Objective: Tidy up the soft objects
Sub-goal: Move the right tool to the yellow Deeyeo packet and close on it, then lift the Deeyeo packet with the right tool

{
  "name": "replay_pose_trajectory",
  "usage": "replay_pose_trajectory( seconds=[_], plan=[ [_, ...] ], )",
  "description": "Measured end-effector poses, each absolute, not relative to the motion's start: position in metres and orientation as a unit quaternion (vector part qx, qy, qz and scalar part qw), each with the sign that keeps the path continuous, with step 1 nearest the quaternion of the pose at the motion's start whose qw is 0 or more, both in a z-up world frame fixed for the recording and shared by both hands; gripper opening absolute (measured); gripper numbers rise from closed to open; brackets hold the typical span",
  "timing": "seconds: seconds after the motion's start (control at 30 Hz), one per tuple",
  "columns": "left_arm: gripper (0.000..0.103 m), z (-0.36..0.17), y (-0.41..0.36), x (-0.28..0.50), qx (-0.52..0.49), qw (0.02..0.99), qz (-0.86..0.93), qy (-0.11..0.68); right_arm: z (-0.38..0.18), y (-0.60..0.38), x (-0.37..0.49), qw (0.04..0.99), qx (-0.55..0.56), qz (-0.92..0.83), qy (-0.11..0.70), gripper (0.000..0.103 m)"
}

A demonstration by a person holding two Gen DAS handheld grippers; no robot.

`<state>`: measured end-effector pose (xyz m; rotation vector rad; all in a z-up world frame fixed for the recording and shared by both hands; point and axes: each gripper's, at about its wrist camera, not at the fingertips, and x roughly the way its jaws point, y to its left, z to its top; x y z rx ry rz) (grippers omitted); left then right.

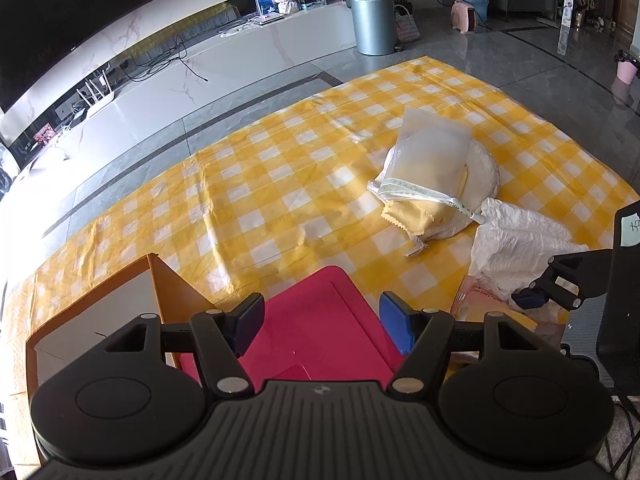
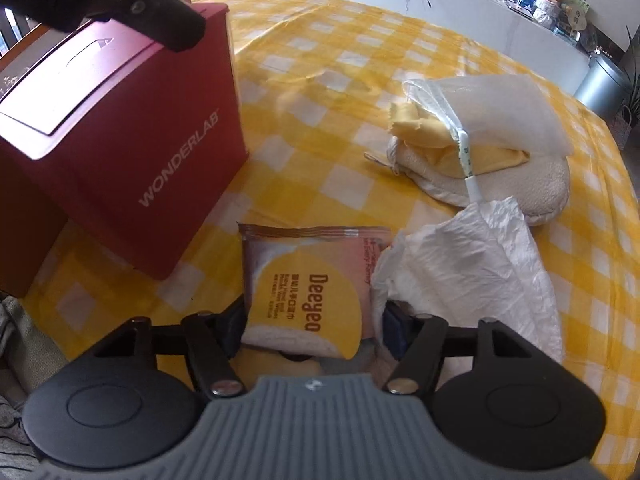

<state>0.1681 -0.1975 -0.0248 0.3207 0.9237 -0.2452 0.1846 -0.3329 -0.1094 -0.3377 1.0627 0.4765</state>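
Wipes pack on the checked cloth, gripped by the right gripper.
Its fingers pinch the pack's near end beside a crumpled white bag; the left gripper hovers wide and empty over the red box.

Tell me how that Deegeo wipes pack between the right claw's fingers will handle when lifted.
The Deegeo wipes pack looks soft, so it will likely sag past the right claw. Its glossy film could be slippery. Being flat, it shouldn't roll, though it may drag the crumpled white sheet beside it.

Glossy plastic wipes packet; crinkled white diaper; fleecy cushion.
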Motion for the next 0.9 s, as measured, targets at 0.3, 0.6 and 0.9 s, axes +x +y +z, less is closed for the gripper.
replay_pose_trajectory(
  seconds=[0.3, 0.6, 0.9],
  plan=[
    [0.078, -0.021, -0.184, 0.169, 0.135, 0.879, -0.115, 0.442, -0.055, -0.353, 0.16, 0.882, -0.131, 0.214, 0.399, 0.088],
    [0.078, -0.022, -0.185, 0.165, 0.136, 0.878, -0.121, 0.443, -0.096, -0.336, 0.175, 0.836, -0.148, 0.209, 0.486, 0.086],
    [0.078, -0.021, -0.186, 0.165, 0.133, 0.878, -0.128, 0.442, -0.086, -0.337, 0.159, 0.836, -0.161, 0.208, 0.482, 0.071]
  ],
)
